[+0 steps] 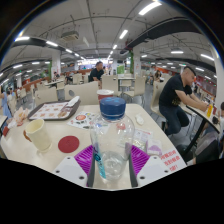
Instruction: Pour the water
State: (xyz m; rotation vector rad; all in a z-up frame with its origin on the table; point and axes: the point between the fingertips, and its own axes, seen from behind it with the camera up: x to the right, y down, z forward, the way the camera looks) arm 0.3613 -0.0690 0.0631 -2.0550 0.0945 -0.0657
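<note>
My fingers clamp a clear water bottle with a blue cap, upright between the pads, above the table's near edge. The pale cup stands to its left on the table, so I judge the pour tips leftward.

Upright clear bottle, blue cap, on table

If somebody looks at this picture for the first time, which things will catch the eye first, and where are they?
First comes the clear plastic bottle with a blue cap, standing between the gripper fingers, whose pink pads are close at both sides; whether they press it is unclear. Next, on the round table left of the bottle, a pale cup and a red coaster. Beyond the table, to the right, a person in black sits leaning forward.
</note>
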